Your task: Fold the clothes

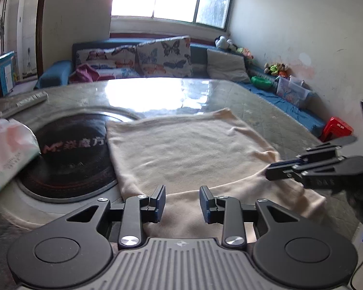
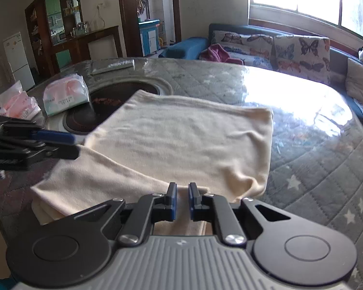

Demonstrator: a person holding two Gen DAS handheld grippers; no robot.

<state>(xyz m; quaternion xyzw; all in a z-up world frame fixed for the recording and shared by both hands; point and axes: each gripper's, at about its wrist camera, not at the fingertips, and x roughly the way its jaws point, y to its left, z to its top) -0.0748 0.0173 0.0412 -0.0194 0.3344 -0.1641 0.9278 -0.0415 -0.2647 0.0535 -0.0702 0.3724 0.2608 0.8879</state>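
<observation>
Cream cloth point(image 1: 188, 149) folded on the tabletop point(image 1: 157, 89), both grippers at its near edge

Left gripper point(image 1: 182, 204) is wide open over the cloth, holding nothing. Right gripper point(image 2: 182, 201) is open just a crack over the cloth's near-right corner; can't tell if it's pinching anything. Cloth overlaps the black inset disc point(image 1: 70, 154), its print starting "M". Tissue pack point(image 2: 65, 95) label's too blurry.

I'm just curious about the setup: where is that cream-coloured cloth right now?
The cream cloth lies folded on the table, just ahead of both grippers in both views, its left edge overlapping the dark round hotplate.
</observation>
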